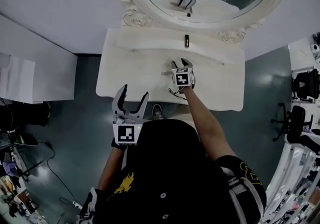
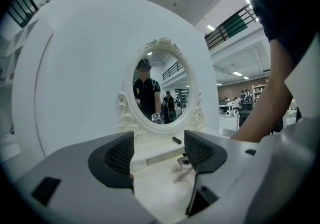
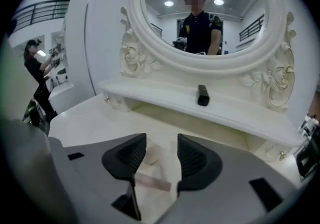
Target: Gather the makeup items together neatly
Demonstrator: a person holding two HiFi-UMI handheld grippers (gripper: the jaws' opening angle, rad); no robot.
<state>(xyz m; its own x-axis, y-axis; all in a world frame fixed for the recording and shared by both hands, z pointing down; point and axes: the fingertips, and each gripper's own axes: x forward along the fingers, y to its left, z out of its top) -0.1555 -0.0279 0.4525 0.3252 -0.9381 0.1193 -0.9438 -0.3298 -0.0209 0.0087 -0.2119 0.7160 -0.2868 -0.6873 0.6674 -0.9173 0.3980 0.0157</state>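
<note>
Gathering looks unfinished: dark tube [image 1: 187, 41] alone on the table's [image 1: 125, 68] back ledge, pale stick [image 3: 152, 183] mid-table under the right gripper's [image 1: 180, 63] parted jaws, left gripper [image 1: 135, 92] agape and empty.

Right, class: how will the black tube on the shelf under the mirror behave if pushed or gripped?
The tube looks hard and straight-sided, so probably stiff, not floppy. It is small, so likely light. Its smooth surface may slip in a grip, and on the narrow shelf a push could send it off the edge.

Smooth painted vanity [image 1: 120, 68]; matt black tube [image 1: 187, 41]
</note>
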